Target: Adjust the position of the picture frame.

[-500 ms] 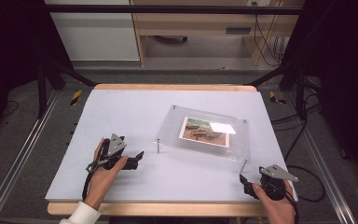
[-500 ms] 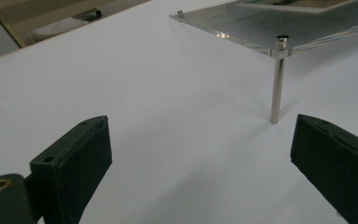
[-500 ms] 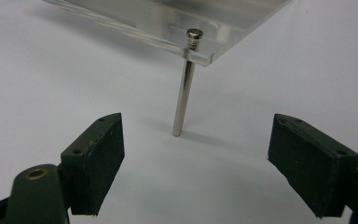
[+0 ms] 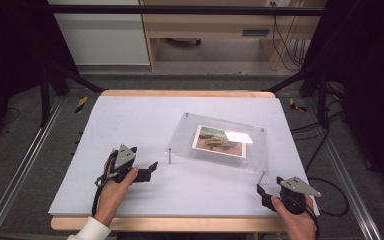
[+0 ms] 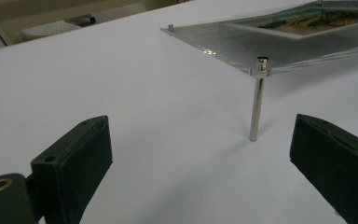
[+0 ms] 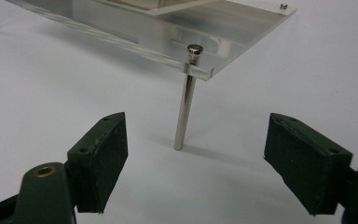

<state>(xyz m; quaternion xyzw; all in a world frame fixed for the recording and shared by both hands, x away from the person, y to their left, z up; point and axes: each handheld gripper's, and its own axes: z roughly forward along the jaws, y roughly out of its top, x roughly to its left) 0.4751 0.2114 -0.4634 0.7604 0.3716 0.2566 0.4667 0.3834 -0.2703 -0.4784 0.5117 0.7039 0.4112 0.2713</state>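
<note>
Little has moved since the earlier frame: both hands sit at the lower edge of the high view as before, and the clear frame has not shifted.

Nearest, at lower right, the right gripper point(image 4: 261, 190) has its jaws spread, empty, aimed at the frame's near right leg point(image 6: 185, 100), which stands between them but apart from both pads. At lower left, the left gripper point(image 4: 152, 165) is likewise spread and holds nothing; the near left leg point(image 5: 257, 100) rises just ahead of it.

Farther in, right of centre on the white table point(image 4: 130, 130), the clear frame point(image 4: 252, 155) stands tilted on its thin metal legs, with a photo point(image 4: 219, 140) inside it.

I judge the frame stiff, light and slippery, easily scratched. The legs look too thin to lift by; pinching the plate's near edge at both corners seems safer.
</note>
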